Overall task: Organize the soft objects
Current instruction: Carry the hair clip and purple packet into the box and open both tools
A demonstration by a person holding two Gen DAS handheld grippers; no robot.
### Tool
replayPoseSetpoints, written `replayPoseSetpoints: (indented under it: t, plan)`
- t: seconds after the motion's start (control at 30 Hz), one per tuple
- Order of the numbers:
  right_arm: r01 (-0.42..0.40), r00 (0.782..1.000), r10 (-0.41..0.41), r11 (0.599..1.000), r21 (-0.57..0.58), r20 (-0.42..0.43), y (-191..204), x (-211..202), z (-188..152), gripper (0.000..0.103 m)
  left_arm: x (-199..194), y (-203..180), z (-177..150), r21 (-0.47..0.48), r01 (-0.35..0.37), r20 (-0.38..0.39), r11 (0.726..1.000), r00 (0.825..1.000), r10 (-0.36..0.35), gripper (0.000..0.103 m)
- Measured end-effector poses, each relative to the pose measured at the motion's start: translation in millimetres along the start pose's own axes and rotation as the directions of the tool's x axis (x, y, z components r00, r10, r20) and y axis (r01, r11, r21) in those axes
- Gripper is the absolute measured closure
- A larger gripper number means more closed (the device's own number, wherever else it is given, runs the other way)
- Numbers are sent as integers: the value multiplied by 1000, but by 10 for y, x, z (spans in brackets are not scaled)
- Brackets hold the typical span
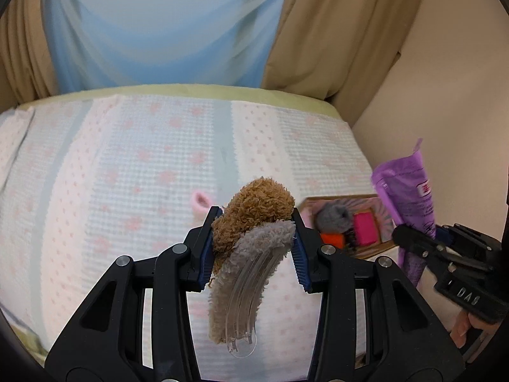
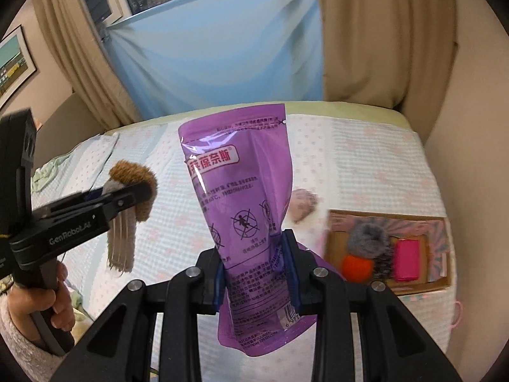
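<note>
My left gripper (image 1: 253,222) is shut on a fuzzy brown and grey hair clip (image 1: 251,222) with a clear plastic comb, held above the bed; it also shows in the right wrist view (image 2: 132,197). My right gripper (image 2: 256,254) is shut on a purple plastic pouch (image 2: 245,197), held upright over the bed; the pouch also shows in the left wrist view (image 1: 407,197). A cardboard box (image 2: 440,281) on the bed's right side holds a grey pompom (image 2: 367,237), an orange ball (image 2: 356,267), a pink block (image 2: 407,261) and a dark clip.
The bed (image 1: 127,175) has a white cover with pink dots. A pink fuzzy item (image 1: 200,200) lies on it near the box, also in the right wrist view (image 2: 302,207). Blue cloth and tan curtains (image 2: 366,47) hang behind. A wall borders the bed's right side.
</note>
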State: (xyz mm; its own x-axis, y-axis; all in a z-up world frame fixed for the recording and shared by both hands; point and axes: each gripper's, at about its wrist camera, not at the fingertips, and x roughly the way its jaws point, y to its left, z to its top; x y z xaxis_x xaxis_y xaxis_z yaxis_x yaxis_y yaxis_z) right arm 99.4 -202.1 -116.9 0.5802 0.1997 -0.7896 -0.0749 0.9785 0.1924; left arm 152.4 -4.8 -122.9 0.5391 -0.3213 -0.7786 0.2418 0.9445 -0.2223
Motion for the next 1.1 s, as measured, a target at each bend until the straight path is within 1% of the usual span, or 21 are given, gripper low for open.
replayPoseSetpoints:
  t: [0.1, 0.23, 0.4, 0.57, 0.73, 0.83, 0.93, 0.97, 1.1]
  plan:
    - [21, 1000, -21, 999, 31, 8, -437, -139, 3, 74, 159, -371, -32, -8, 10, -5, 1000, 1000, -10, 65]
    - [51, 999, -51, 997, 52, -7, -986, -183, -2, 74, 388, -842, -74, -10, 30, -4, 999, 1000, -30, 65]
    - [86, 995, -81, 992, 90, -52, -1569, -175, -41, 74, 754, -1362, -92, -5, 55, -55, 998, 997, -55, 65]
    - [123, 988, -108, 981, 147, -108, -2112, -99, -88, 74, 1116, -1806, -94, 42, 63, -113, 997, 992, -58, 65]
    - [149, 982, -117, 961, 231, -149, -2520, 91, -135, 74, 1546, -2023, -114, 73, 88, -183, 993, 980, -73, 65]
    - [159, 977, -111, 948, 275, -182, -2727, 243, -168, 74, 1857, -2149, -127, 82, 103, -232, 991, 969, -82, 65]
    - [164, 970, -92, 931, 326, -225, -2900, 438, -211, 74, 2153, -2253, -177, 125, 111, -274, 986, 959, -73, 65]
    - [165, 966, -81, 923, 347, -244, -2964, 533, -235, 74, 2276, -2285, -210, 146, 107, -294, 984, 954, -60, 65]
    - [158, 956, -28, 889, 430, -293, -3158, 849, -354, 74, 2564, -2367, -325, 166, 106, -346, 981, 937, -43, 65]
